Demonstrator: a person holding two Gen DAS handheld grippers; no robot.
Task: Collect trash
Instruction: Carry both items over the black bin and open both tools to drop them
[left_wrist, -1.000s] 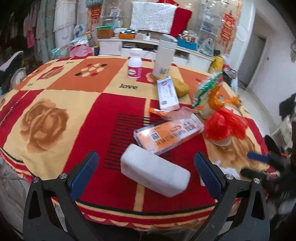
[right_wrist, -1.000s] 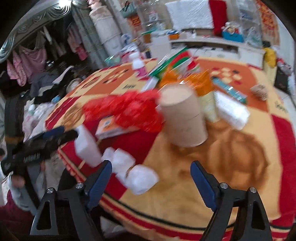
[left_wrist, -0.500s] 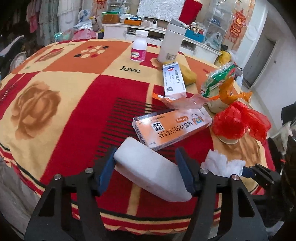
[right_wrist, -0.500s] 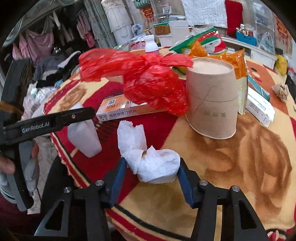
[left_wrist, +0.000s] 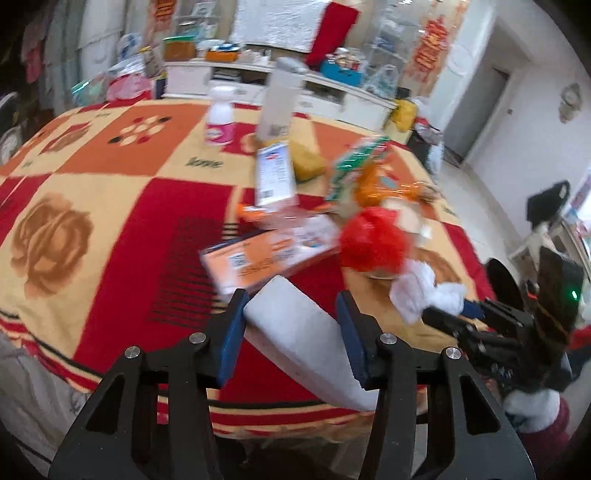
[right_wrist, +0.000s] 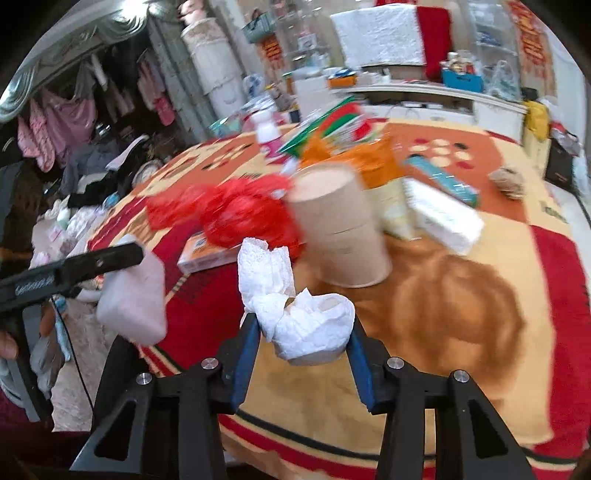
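Two pairs of tongs, both loaded. The left tongs are clamped across the short width of a white foam block, its long axis running forward and away between the fingers, far end tipped up off the worktop near its front edge. The right tongs are squeezed onto a crumpled white tissue wad with a loose flap sticking up, also lifted, just off the worktop's near right corner. So both bits of trash sit right in the grip, nothing left to reach for; my guess is the next move is just carrying them off to a bin, which I can't see anywhere. Further out, toward the middle of the worktop: an orange medicine box, a red plastic bag touching a brown paper tub, and a white box lying flat. Near the far edge there's a pink-labelled pill bottle and a tall white flask. Most print is motion-blurred; the only word I can make out is "love" woven into the cloth, and there's faint lettering on the left tongs' arm that I can't read.
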